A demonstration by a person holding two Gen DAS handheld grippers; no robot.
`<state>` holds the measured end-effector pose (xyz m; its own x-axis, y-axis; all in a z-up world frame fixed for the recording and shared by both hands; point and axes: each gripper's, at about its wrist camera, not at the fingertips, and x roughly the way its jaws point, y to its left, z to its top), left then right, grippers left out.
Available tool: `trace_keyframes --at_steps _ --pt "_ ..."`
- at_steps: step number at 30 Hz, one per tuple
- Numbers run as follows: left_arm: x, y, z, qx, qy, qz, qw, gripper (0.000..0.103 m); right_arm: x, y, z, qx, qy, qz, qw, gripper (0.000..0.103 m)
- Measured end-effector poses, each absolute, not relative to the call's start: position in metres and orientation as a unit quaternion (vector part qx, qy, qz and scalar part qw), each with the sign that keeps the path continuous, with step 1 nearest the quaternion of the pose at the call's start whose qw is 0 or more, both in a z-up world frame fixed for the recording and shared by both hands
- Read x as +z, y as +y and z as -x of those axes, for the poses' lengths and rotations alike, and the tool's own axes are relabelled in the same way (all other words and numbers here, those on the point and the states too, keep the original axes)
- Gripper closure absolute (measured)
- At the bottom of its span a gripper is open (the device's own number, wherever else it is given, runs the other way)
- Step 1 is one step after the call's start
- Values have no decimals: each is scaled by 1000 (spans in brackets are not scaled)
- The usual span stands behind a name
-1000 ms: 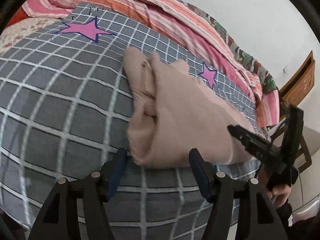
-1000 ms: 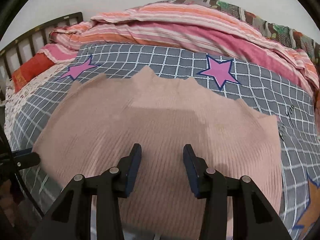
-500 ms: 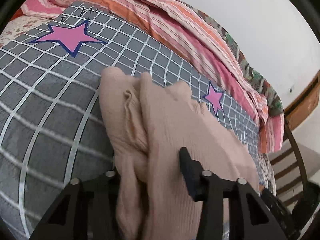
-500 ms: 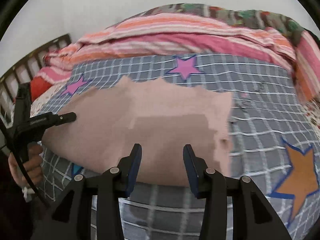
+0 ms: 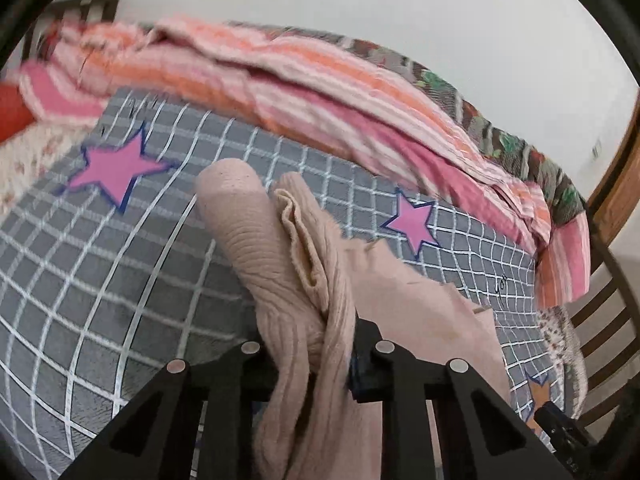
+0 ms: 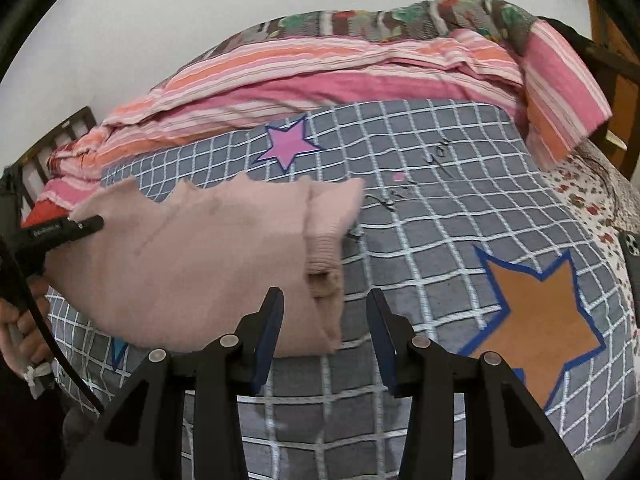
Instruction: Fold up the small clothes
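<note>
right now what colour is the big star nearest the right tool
Orange with a blue outline star, clearest in the right wrist view.

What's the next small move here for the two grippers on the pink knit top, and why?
Probably bring the right gripper forward and close it on the near right edge of the pink knit top. The left gripper is already shut on a bunched end of the top, while the right one is open just short of the fabric, so a second hold looks needed before the fold over the checked bedsheet.

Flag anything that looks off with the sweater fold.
The pink sweater is bunched: the left gripper clamps a thick wad of layers, and a ribbed cuff pokes out at the fold's right edge.
</note>
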<state>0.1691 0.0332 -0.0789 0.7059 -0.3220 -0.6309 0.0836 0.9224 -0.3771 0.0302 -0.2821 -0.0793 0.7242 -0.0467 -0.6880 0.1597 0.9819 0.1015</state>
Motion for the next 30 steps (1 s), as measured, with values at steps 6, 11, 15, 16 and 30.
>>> trace_keyframes --at_steps 6,11,15,16,30 --pt "-44 -38 -168 -126 356 102 920 85 -67 -318 -9 -82 353 -94 927 60" --pt "-44 -108 -165 -149 360 61 919 85 -56 -348 12 -113 338 -102 929 60" --pt "-73 -165 -160 -164 392 31 904 85 -45 -367 30 -137 329 -98 929 60" --pt "-85 -178 -159 -167 405 20 899 85 -43 -370 33 -142 327 -98 929 60" --pt "-62 -104 -124 -270 376 94 881 42 -31 -367 38 -106 302 -109 941 60"
